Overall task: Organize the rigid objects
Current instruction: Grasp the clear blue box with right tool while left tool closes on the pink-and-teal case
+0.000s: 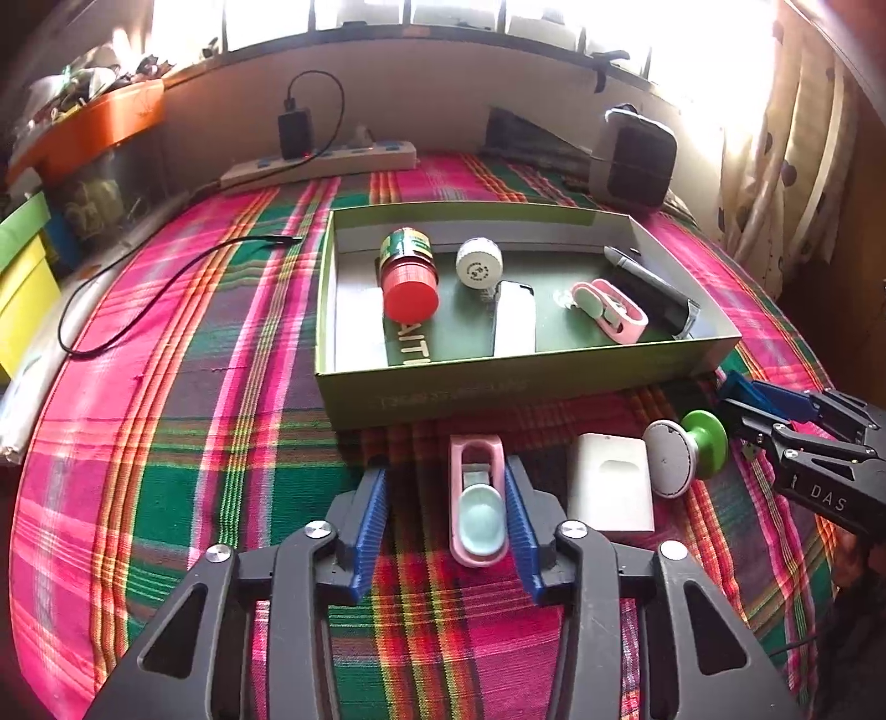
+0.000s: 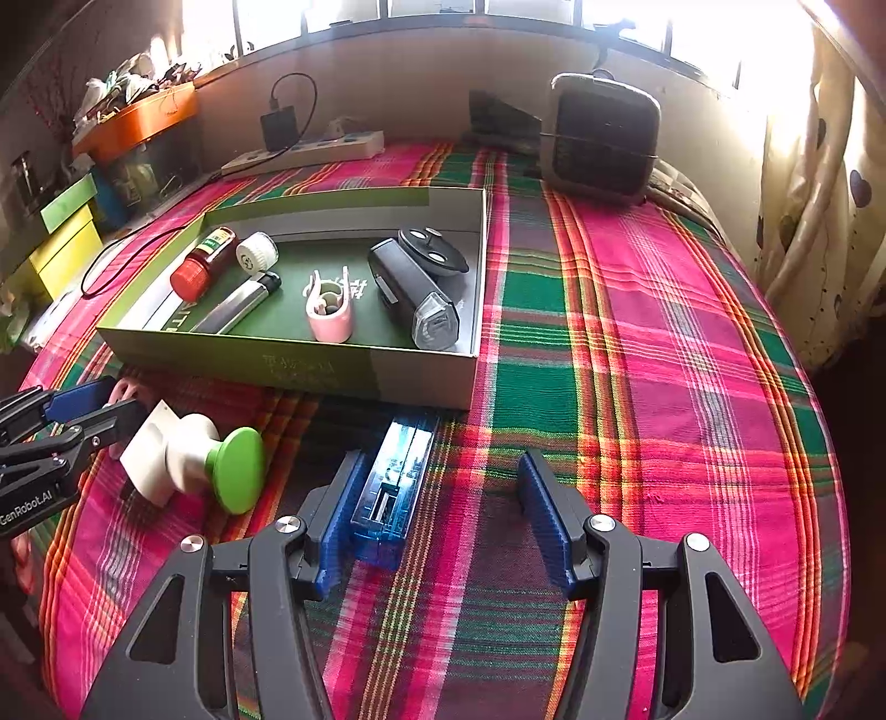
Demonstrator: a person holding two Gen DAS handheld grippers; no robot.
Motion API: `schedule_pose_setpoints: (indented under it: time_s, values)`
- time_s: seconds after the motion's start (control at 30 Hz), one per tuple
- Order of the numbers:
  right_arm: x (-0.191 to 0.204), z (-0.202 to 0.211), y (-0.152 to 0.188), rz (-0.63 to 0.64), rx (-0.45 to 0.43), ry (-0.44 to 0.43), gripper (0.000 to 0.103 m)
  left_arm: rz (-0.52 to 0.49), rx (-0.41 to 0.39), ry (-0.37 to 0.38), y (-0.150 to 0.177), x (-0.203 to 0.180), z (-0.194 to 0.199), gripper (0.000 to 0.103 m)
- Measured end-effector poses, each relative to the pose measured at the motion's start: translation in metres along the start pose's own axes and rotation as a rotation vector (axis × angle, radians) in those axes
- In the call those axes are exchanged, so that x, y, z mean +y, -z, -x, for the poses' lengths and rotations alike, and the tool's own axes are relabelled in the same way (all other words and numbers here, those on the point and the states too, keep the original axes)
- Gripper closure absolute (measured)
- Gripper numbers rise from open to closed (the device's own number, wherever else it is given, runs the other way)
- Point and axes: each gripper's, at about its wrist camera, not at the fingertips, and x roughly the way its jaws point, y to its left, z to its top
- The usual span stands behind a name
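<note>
Left wrist view: right gripper [image 1: 775, 407] is cut off by the right frame edge, so its finger spacing is unreadable there; lettering on the green box [image 1: 498, 387] front wall is blurred, illegible. Right wrist view: left gripper [image 2: 83, 410] is cropped by the left edge, and the pink clip [image 2: 124, 390] between its fingers is mostly hidden behind them and the white block [image 2: 149, 459]. Window [image 2: 443, 8] is overexposed; clutter on the orange shelf [image 2: 138, 119] is too small to identify.
</note>
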Motion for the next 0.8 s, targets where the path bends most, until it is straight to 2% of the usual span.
schedule_pose_setpoints:
  time_s: [0.07,0.13,0.3,0.4,0.8]
  values:
    - [-0.0015,0.0006,0.0001,-0.006,-0.002,0.003,0.056,0.001,-0.001,-0.004,0.0003,0.0009,0.0000,0.069]
    - [-0.0022,0.0013,0.0001,-0.008,-0.005,0.004,0.066,0.002,-0.003,-0.006,0.0007,0.0013,0.0002,0.071]
    - [-0.0015,0.0018,0.0004,-0.007,-0.006,0.002,0.071,0.008,-0.005,-0.004,0.0012,0.0032,0.0009,0.078]
    - [-0.0021,0.0020,0.0001,-0.010,-0.008,0.001,0.079,0.011,-0.005,-0.004,0.0009,0.0038,0.0012,0.080]
    - [-0.0040,0.0033,0.0001,-0.020,-0.012,-0.006,0.080,0.011,-0.006,0.000,0.0010,0.0037,0.0022,0.082]
